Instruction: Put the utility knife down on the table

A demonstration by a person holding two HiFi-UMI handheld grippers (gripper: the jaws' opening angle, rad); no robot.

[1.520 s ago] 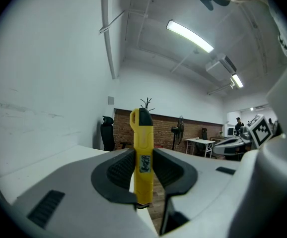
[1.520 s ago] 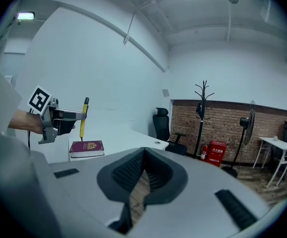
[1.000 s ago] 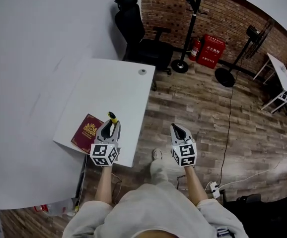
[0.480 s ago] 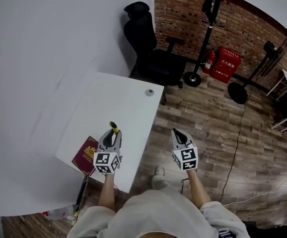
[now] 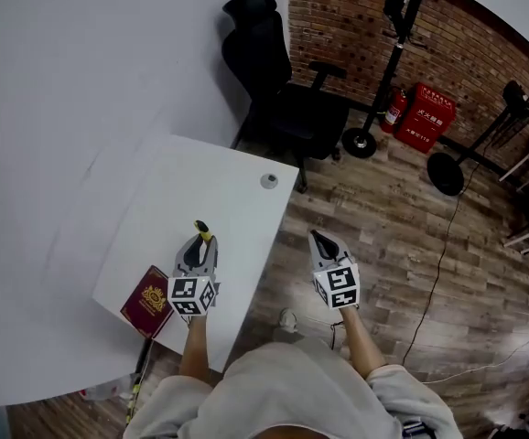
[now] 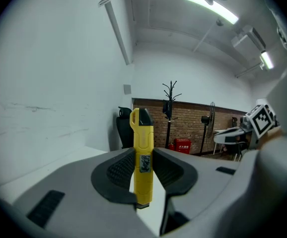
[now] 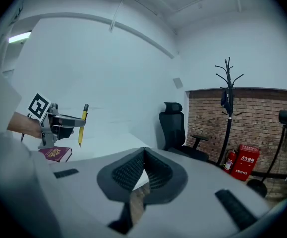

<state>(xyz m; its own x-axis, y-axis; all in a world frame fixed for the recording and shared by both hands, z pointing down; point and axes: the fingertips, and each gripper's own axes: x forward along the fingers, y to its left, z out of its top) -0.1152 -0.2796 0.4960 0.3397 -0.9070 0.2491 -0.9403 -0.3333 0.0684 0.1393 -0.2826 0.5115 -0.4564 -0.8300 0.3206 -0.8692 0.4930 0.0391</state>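
Note:
A yellow utility knife [image 6: 142,157] with a black tip stands upright between the jaws of my left gripper [image 6: 143,168], which is shut on its body. In the head view the left gripper [image 5: 198,245] hovers over the near part of the white table [image 5: 219,181], the knife [image 5: 204,232] poking out past the fingertips. My right gripper [image 5: 318,240] hangs over the wooden floor just right of the table edge. Its jaws meet with nothing between them [image 7: 143,152]. The right gripper view also shows the knife [image 7: 83,124] held above the tabletop.
A red passport booklet [image 5: 146,300] lies at the table's near left corner. A round grommet [image 5: 269,181] sits near the far right edge. Beyond the table stand a black office chair [image 5: 278,80], a coat stand base [image 5: 361,142], a fire extinguisher [image 5: 394,108] and a red box [image 5: 427,117].
Both grippers have advanced toward the chair end of the room. The left one, with the knife, now sits further over the tabletop, past the passport.

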